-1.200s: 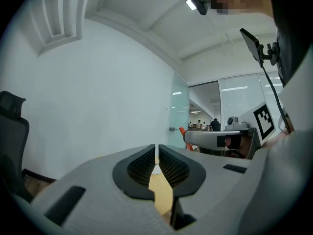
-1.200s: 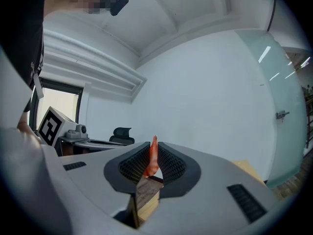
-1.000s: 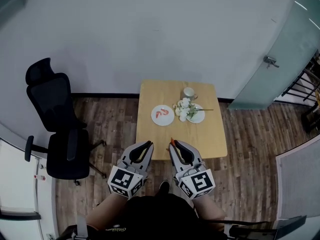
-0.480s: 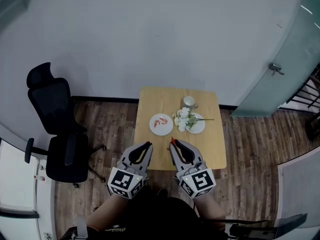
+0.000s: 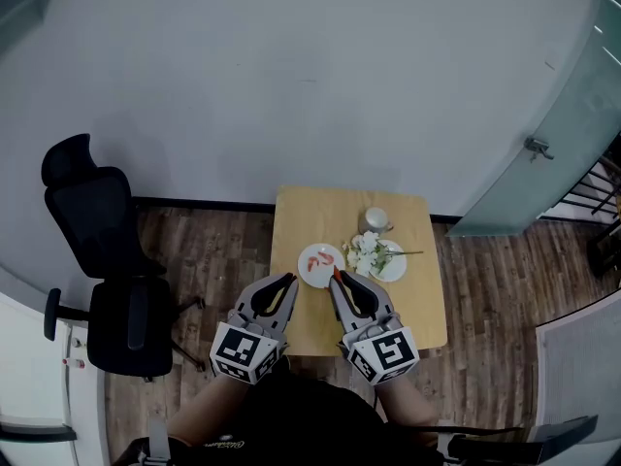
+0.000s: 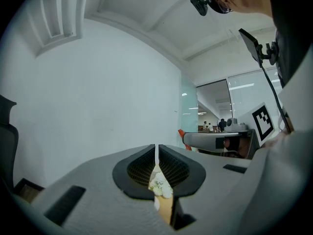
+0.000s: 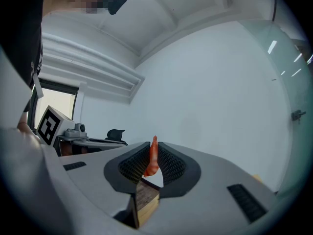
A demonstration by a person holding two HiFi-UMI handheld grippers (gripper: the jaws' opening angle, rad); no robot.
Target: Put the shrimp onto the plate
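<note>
A small wooden table [image 5: 408,304] carries a white plate [image 5: 321,265] with orange shrimp [image 5: 314,257] on it. My right gripper [image 5: 339,278] is at the plate's near right edge, shut on an orange shrimp [image 7: 152,156] that sticks up between its pads. My left gripper [image 5: 290,282] is shut with nothing in it, just left of the plate over the table's near left part. Through its narrow jaw slit the white flowers [image 6: 160,186] show.
A second white plate [image 5: 392,260] with white flowers [image 5: 368,253] lies right of the first, and a white cup [image 5: 375,220] stands behind it. A black office chair [image 5: 107,270] stands at the left on the wooden floor. A glass door [image 5: 558,134] is at the right.
The table and plates have come closer in the head view. Both grippers now reach over the table's near edge, the right one with the shrimp up to the plate.
</note>
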